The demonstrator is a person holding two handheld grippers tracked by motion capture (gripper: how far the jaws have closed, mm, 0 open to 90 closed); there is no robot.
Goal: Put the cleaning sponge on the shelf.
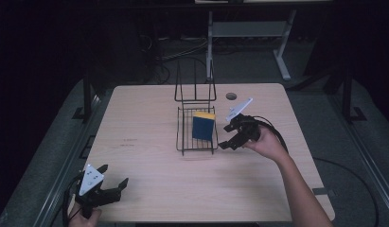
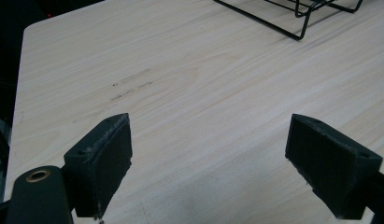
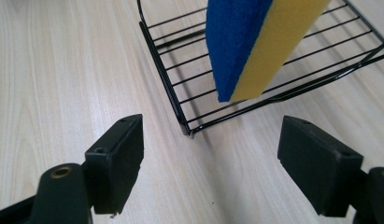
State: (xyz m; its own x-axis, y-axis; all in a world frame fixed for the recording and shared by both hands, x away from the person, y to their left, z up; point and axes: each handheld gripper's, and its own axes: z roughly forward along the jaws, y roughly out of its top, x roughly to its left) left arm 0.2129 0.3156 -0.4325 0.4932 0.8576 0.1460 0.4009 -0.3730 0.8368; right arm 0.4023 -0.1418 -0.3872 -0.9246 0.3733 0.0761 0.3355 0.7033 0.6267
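On the pale wood-grain table [image 1: 149,184], the left gripper [image 1: 114,185] rests near the front left corner, its matte black fingers [image 2: 103,163] spread, empty. At centre a black wire rack [image 1: 181,137] holds a blue-and-yellow sponge [image 1: 203,126] on edge, its top cut off in the right gripper view. Just beside it, the right gripper [image 1: 226,137] gapes empty.

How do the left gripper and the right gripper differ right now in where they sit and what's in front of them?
The left gripper sits at the near left corner of the table, far from the wire rack; the right gripper sits right beside the rack. The left gripper faces bare wood with the rack far off; the right gripper faces the rack's corner and the blue and yellow sponge standing in it. Both have jaws wide open and hold nothing.
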